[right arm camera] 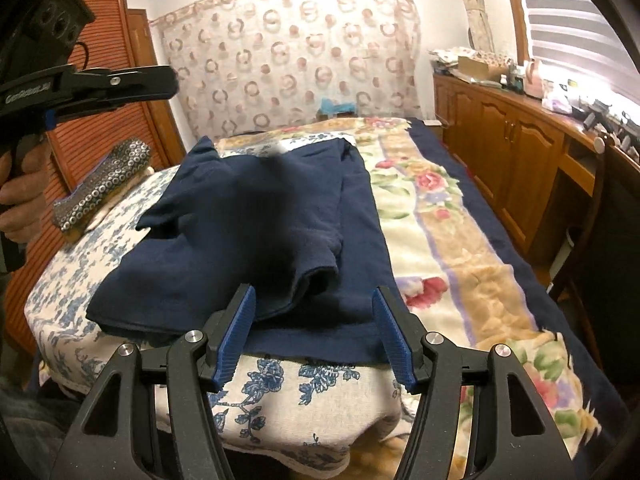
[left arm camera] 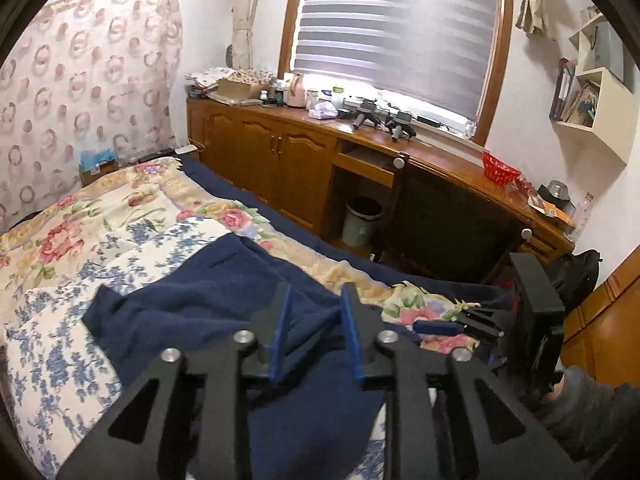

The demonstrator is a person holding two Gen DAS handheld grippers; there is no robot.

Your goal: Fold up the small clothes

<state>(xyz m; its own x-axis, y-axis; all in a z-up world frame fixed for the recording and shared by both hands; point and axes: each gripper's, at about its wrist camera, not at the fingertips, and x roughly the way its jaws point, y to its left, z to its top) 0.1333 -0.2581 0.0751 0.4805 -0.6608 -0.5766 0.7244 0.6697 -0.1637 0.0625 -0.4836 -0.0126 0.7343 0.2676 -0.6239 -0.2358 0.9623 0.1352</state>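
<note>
A navy shirt point(right arm camera: 260, 220) lies partly folded on the floral blanket point(right arm camera: 448, 232), one sleeve laid over its body. My right gripper point(right arm camera: 313, 292) is open. It stands low over the shirt's near hem, which lies between the blue pads point(right arm camera: 236, 336) without being pressed. In the left wrist view the same shirt point(left arm camera: 208, 288) spreads beneath my left gripper point(left arm camera: 317, 292), whose jaws stand a little apart with nothing gripped. The right wrist view shows the left gripper point(right arm camera: 170, 80) up in the air at the upper left, with no cloth hanging from it. The right gripper point(left arm camera: 440, 326) rests low by the bed's edge.
A hand point(right arm camera: 20, 188) holds the left gripper. A ring-patterned cushion point(right arm camera: 104, 184) lies at the bed's left edge. Wooden cabinets point(left arm camera: 272, 160) and a cluttered desk run under the window, with a bin point(left arm camera: 362, 220), a dark chair point(left arm camera: 448, 224) and a red basket point(left arm camera: 500, 170).
</note>
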